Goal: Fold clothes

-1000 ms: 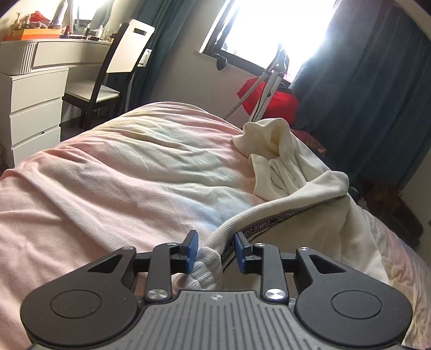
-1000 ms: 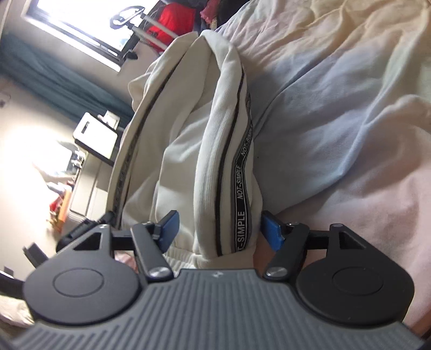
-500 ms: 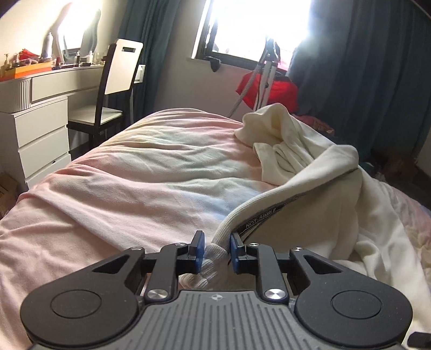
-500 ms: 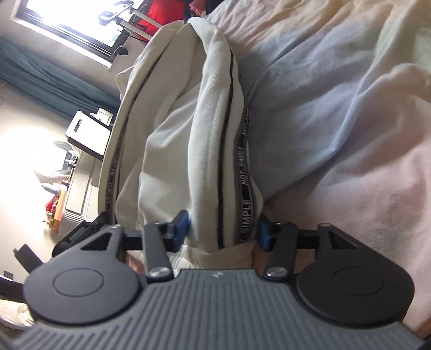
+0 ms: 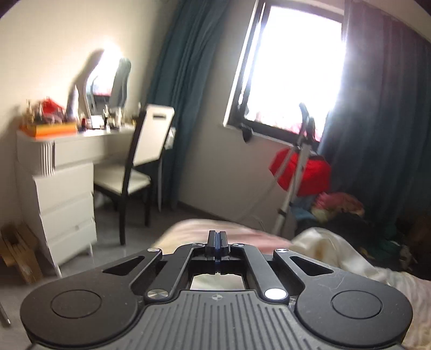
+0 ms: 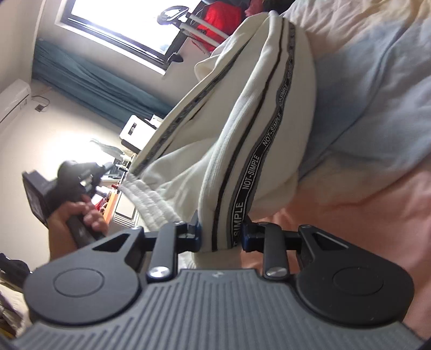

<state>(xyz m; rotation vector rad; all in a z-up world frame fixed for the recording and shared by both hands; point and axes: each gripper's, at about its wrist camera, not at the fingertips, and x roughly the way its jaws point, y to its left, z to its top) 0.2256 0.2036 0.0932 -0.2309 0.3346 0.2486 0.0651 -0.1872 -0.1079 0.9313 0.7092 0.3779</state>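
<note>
Still early: our right gripper (image 6: 221, 237) has just been closing onto trousers (image 6: 242, 150) waistband, left gripper (image 5: 215, 242) clenched, apparently empty. No fold made; trousers bunched on bed (image 6: 363, 107).

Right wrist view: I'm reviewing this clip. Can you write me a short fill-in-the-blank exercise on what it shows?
1. The black tape down the cream trousers reads ____.
2. The trousers lie on a ____ with a pink and blue cover.
3. The right gripper is ____ on the trousers.
4. The bundle near the window is coloured ____.

Missing words: NOT-SIMPLE; bed; shut; red.

Note: the right gripper's jaws have just been closing, with the trousers between them.
</note>
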